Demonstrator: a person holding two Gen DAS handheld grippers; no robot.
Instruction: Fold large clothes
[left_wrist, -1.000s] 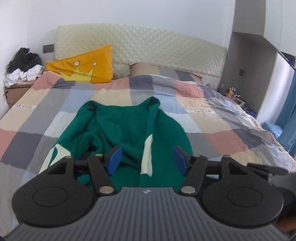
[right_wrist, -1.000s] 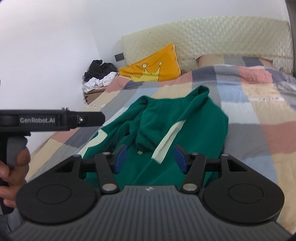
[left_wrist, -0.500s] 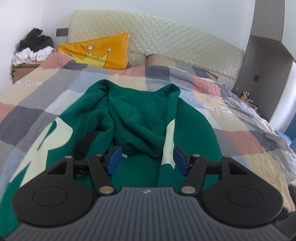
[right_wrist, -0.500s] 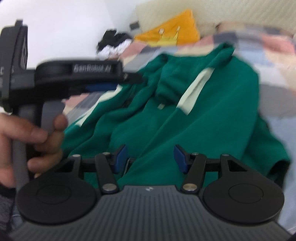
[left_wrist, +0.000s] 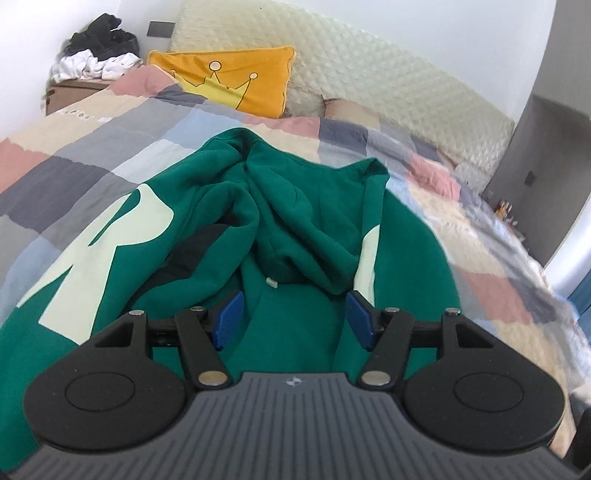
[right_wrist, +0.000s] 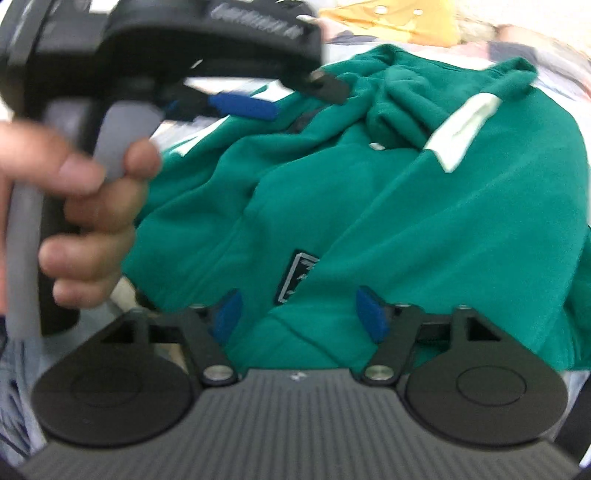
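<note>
A green hoodie with pale lettering lies crumpled on the patchwork bed, its hood bunched in the middle. My left gripper hovers low over the hoodie's near part, blue pads apart, nothing pressed between them. In the right wrist view the same hoodie fills the frame, with a small black label near its hem. My right gripper hangs just above that hem, its jaws opening, cloth below but not pinched. A hand holds the left gripper's handle at the upper left.
An orange crown pillow leans on the quilted headboard. A pile of dark and white clothes sits on a box at the far left. A grey cabinet stands to the right of the bed.
Both grippers have sunk closer to the hoodie, which now looks larger. The right gripper's pads have spread wider. The left gripper and its hand have come nearer in the right view.
</note>
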